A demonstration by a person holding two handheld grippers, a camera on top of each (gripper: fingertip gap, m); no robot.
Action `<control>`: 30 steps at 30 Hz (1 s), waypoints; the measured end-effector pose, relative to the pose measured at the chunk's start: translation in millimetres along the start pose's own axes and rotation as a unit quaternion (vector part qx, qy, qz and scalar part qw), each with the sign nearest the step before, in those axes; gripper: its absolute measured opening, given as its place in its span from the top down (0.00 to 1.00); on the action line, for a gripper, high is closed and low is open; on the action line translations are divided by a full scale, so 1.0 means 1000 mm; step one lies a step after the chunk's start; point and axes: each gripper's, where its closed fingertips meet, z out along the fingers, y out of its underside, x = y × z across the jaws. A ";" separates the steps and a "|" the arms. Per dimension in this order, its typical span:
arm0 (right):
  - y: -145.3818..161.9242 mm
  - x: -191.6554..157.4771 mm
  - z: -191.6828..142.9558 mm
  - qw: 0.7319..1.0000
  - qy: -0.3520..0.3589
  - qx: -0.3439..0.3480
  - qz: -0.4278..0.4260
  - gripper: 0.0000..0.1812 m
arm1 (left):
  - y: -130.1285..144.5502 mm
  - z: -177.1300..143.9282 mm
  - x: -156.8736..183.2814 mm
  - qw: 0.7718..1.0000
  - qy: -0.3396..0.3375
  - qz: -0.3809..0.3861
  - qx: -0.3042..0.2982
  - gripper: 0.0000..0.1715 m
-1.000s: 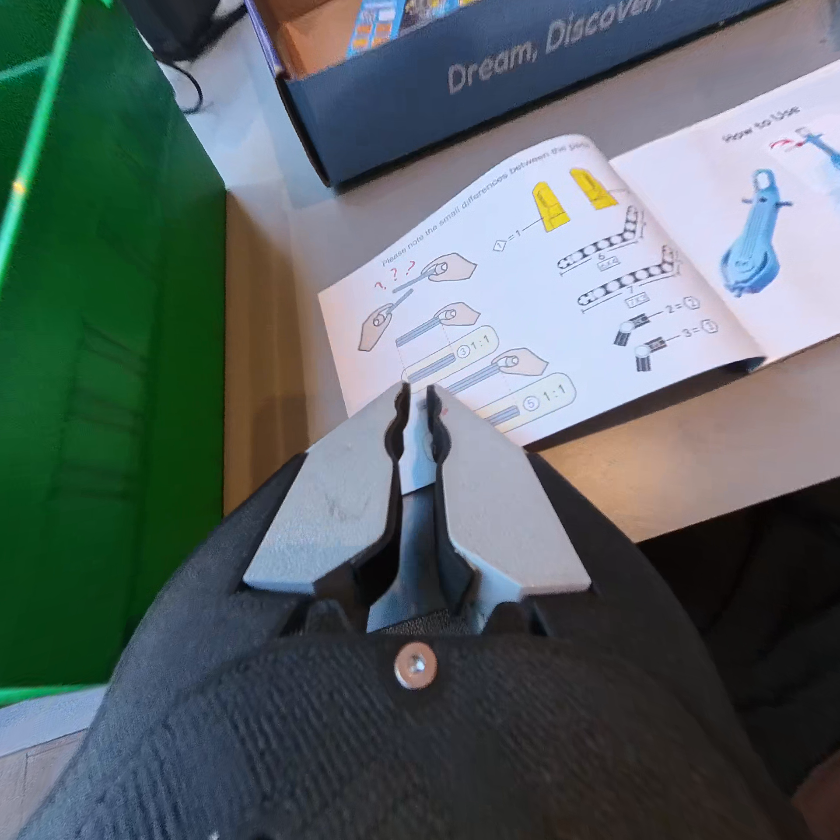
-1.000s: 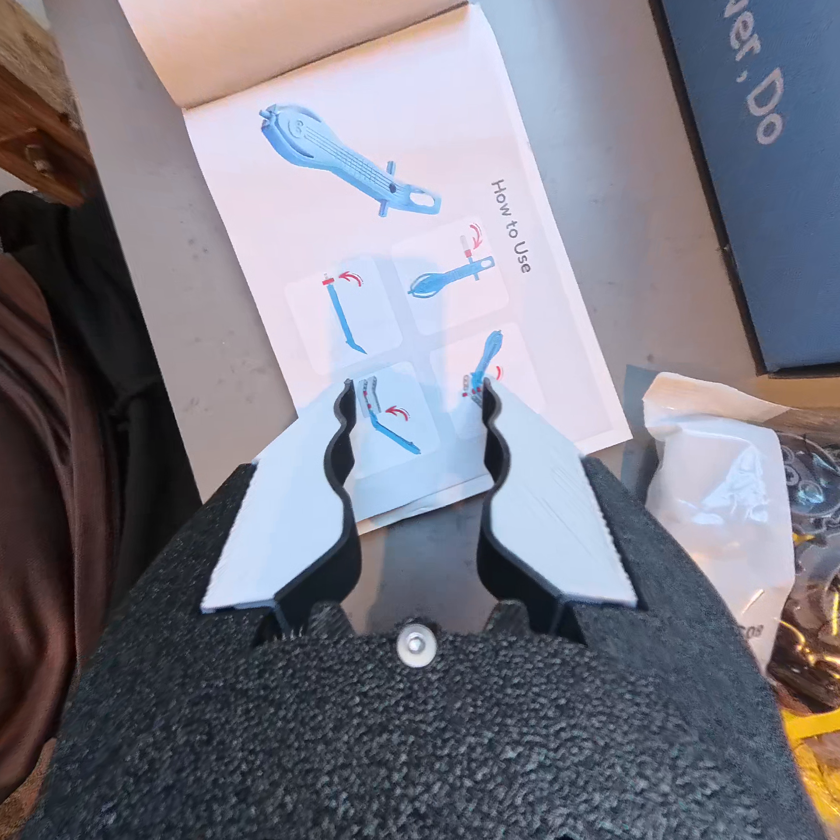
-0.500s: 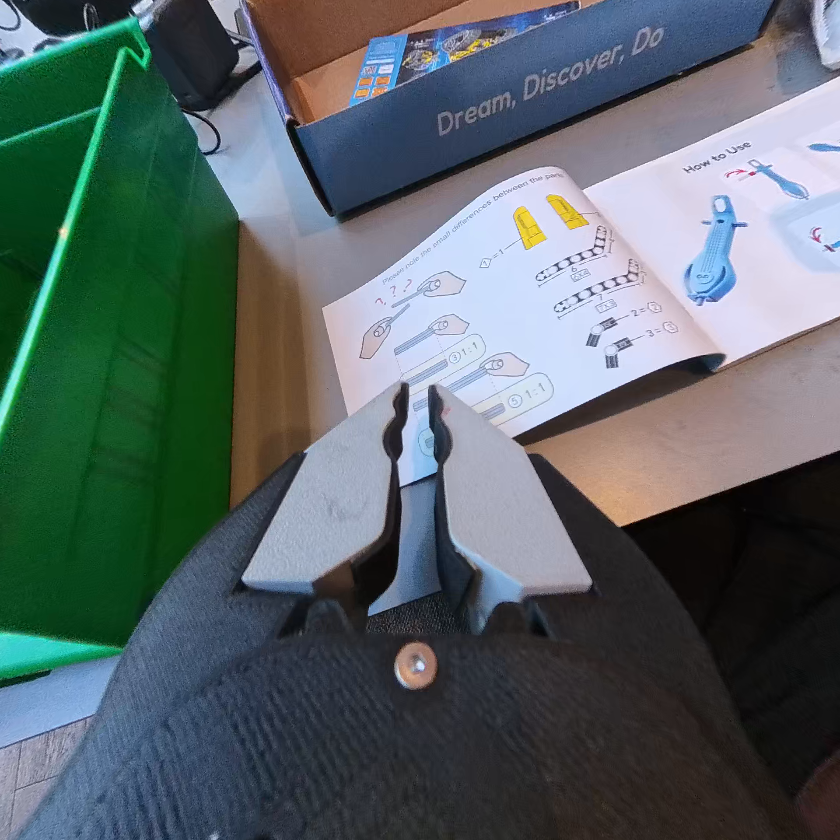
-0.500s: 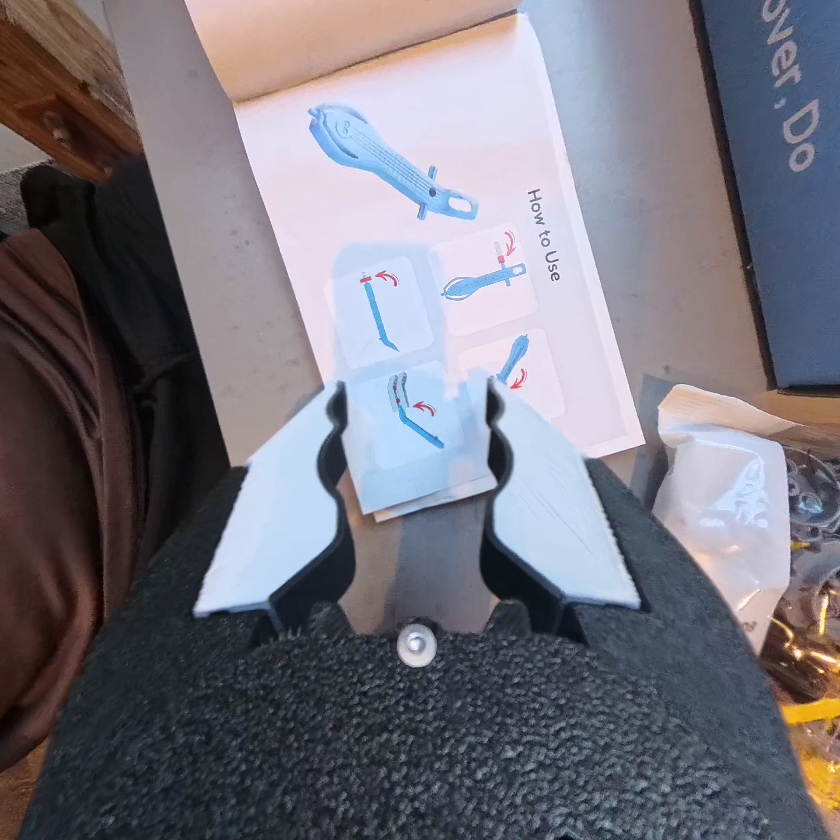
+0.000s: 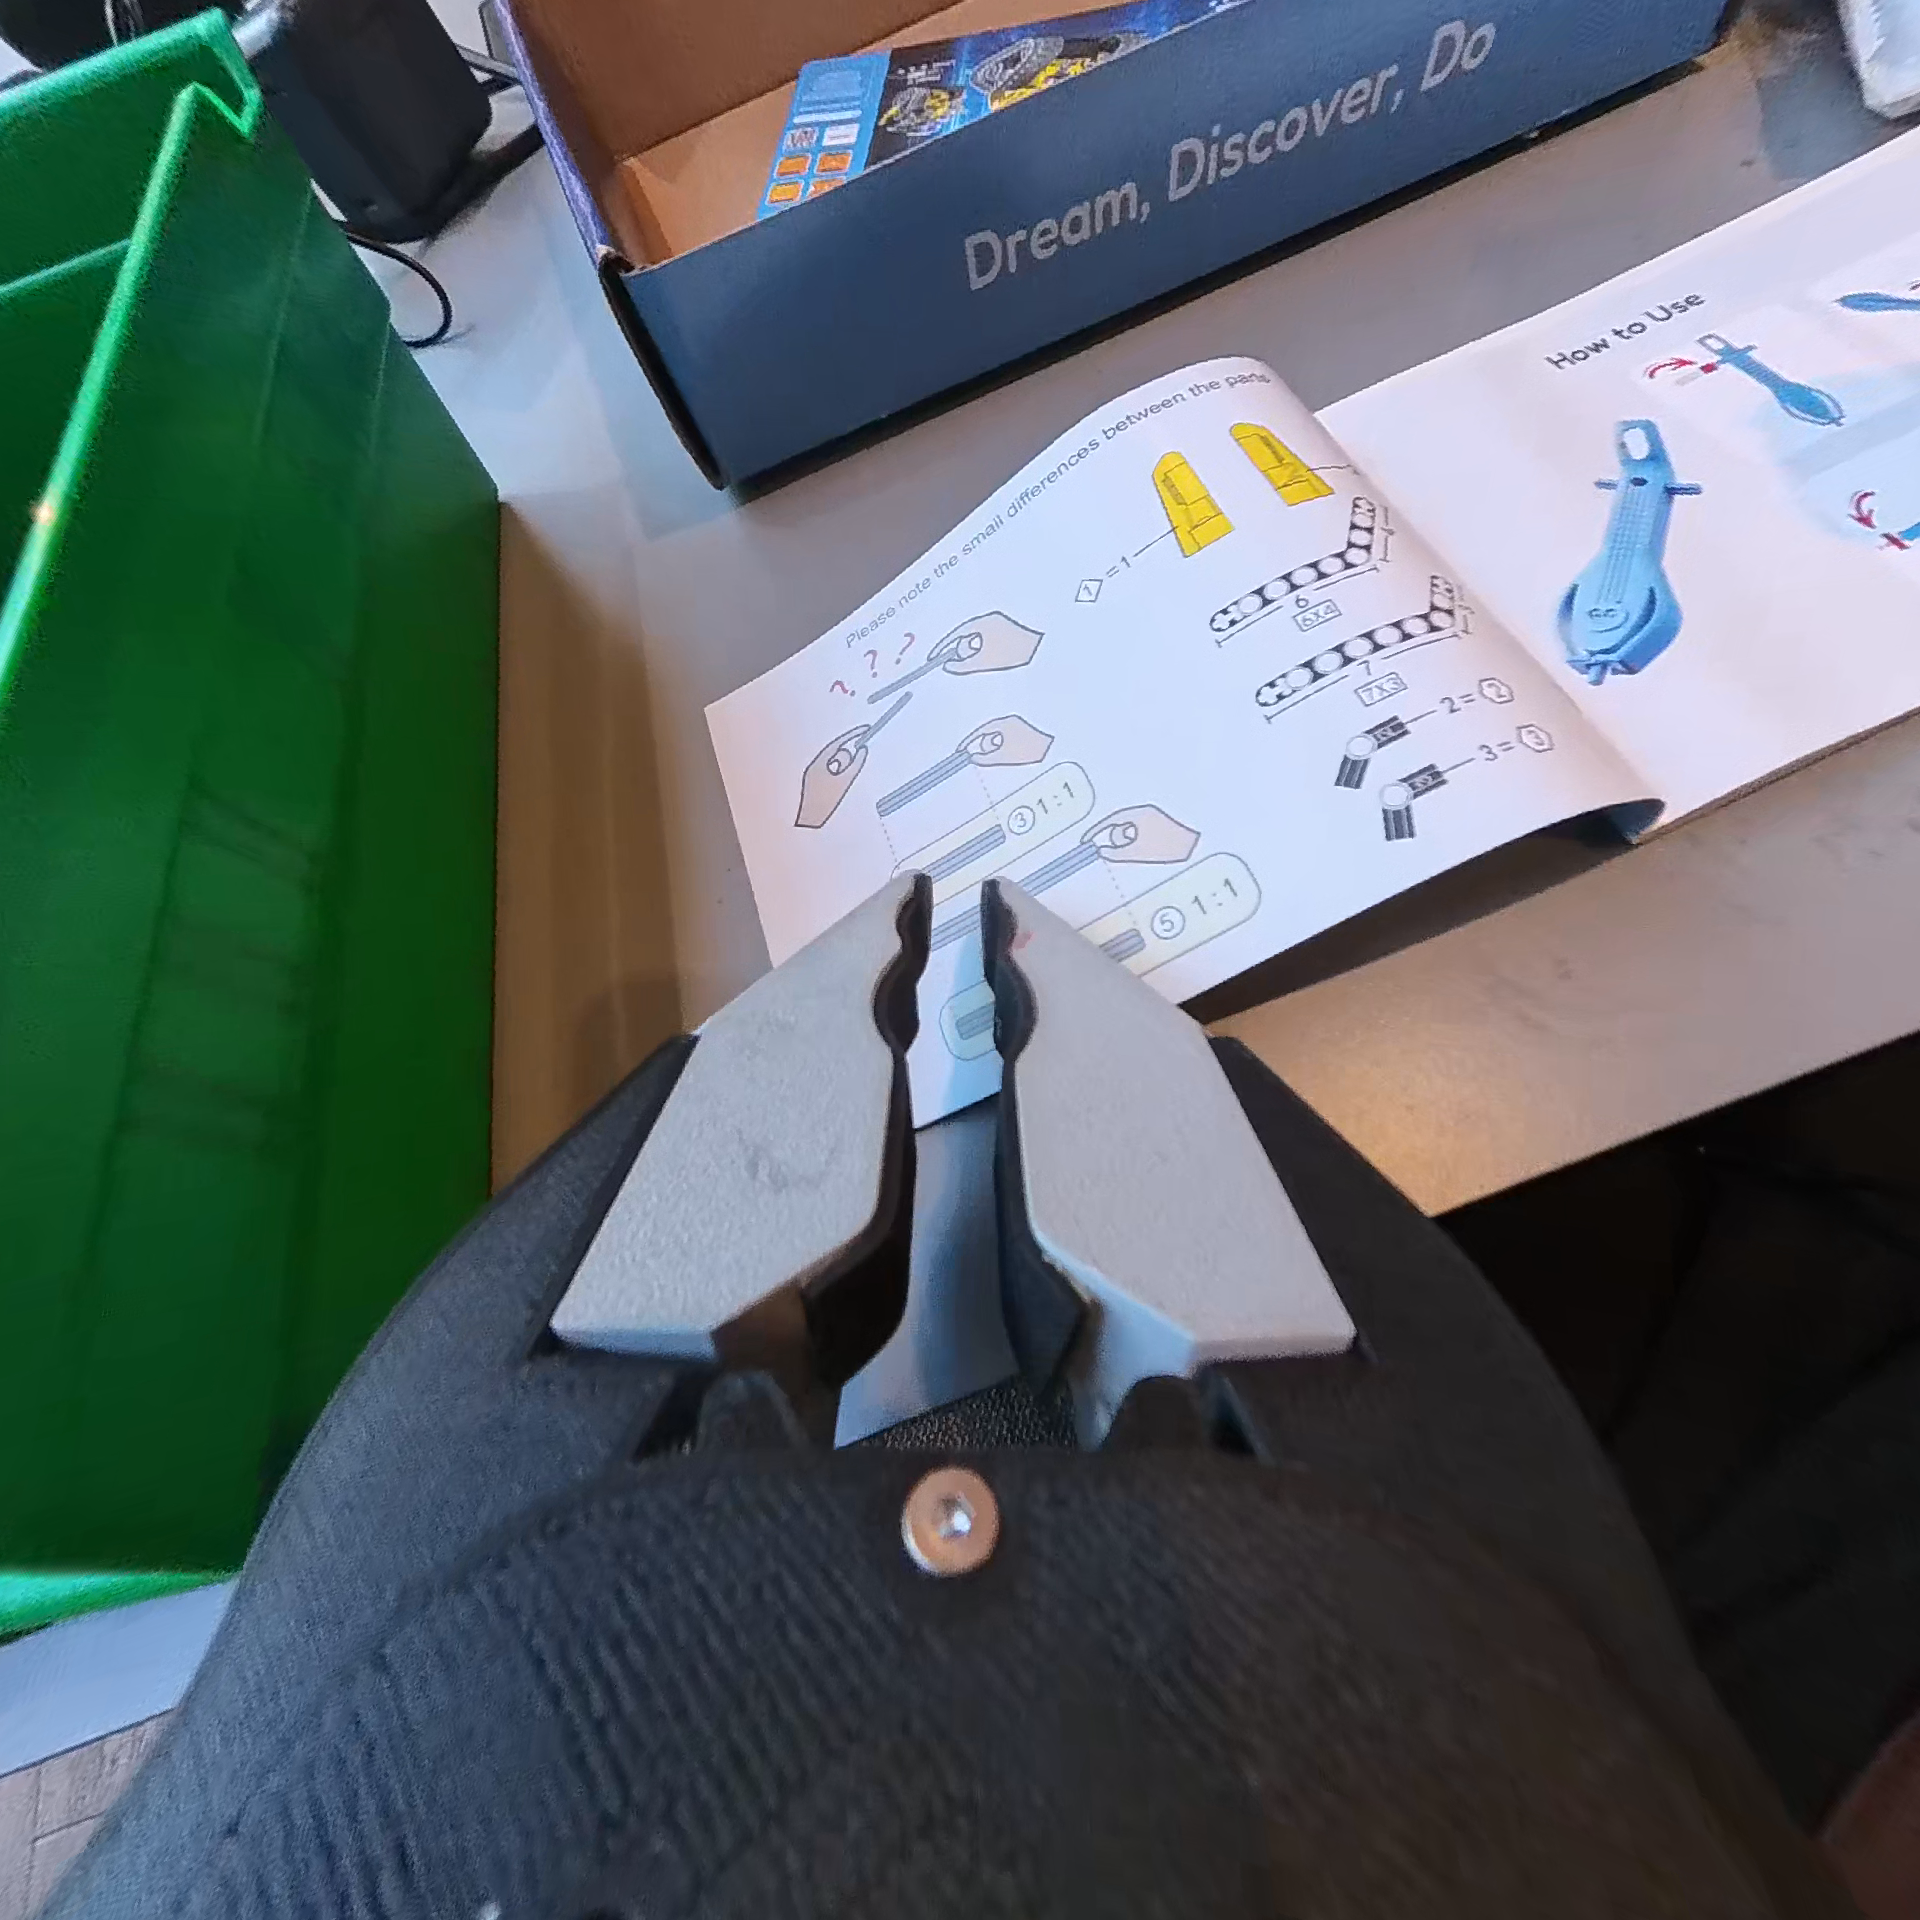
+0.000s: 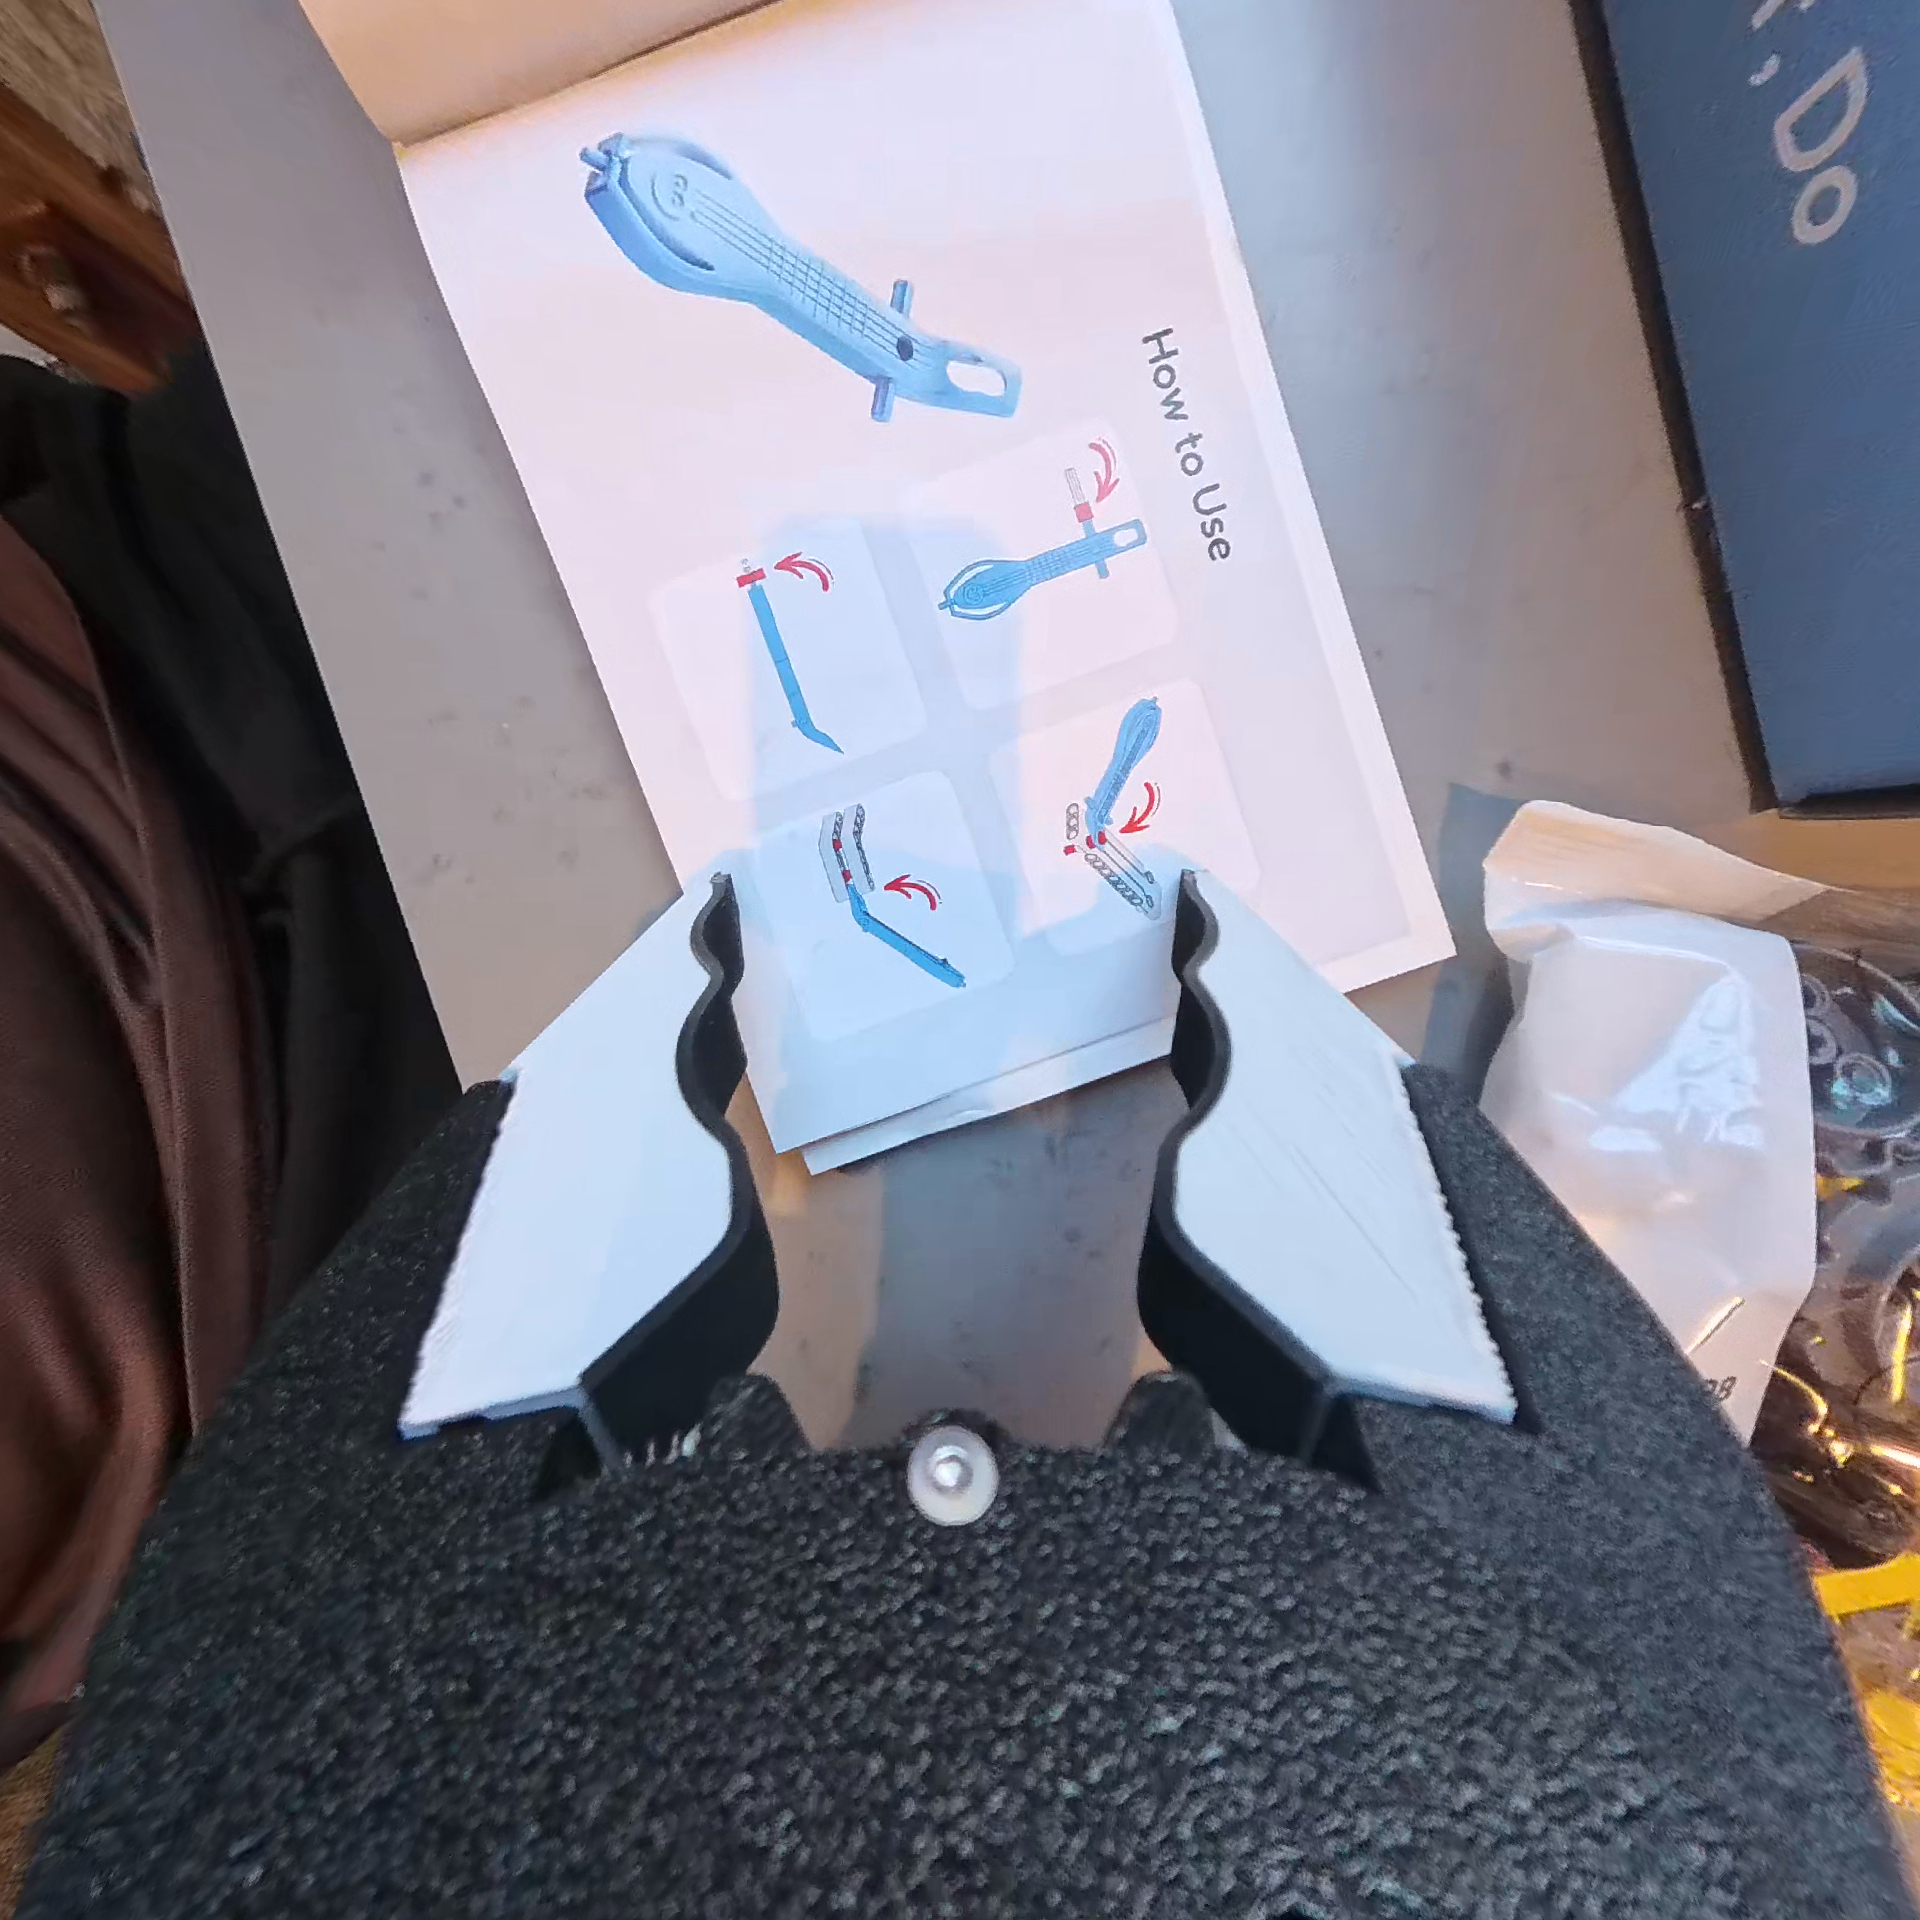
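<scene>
An open instruction booklet [image 5: 1195,644] lies on the grey table [image 5: 1558,987], its pages showing drawings of parts and a blue tool. My left gripper [image 5: 951,888] hovers over the booklet's near left corner. Its jaws stand almost together with only a narrow slit, and nothing is held between them. In the right wrist view the booklet's right page [image 6: 935,312] lies ahead. My right gripper [image 6: 956,883] is open wide and empty, with its fingertips over that page's near corner.
A green plastic bin [image 5: 208,727] stands close on the left. An open dark blue cardboard box [image 5: 1143,208] sits behind the booklet and also shows in the right wrist view [image 6: 1787,364]. A plastic bag of small parts [image 6: 1642,1039] lies right of the right gripper. The table's edge runs just below the booklet. The tips of one gripper are about 25 cm away from the tips of the other.
The left gripper has drawn back and up, so more of the box and bin show. The right gripper's jaws have opened wider over the page corner.
</scene>
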 end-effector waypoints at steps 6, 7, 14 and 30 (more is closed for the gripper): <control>0.000 0.000 0.000 1.000 0.002 0.005 0.000 0.55 | 0.000 0.001 0.004 1.000 0.003 0.003 -0.002 0.96; 0.000 0.000 0.000 1.000 0.002 0.006 0.001 0.55 | -0.001 0.001 0.005 1.000 0.002 0.004 -0.002 0.96; -0.002 0.002 0.000 1.000 0.004 0.012 0.004 0.57 | -0.001 -0.001 0.006 1.000 0.001 0.001 -0.001 0.96; -0.012 0.004 0.002 0.999 0.001 0.052 0.004 0.77 | 0.002 0.003 0.008 1.000 0.004 0.002 -0.005 0.96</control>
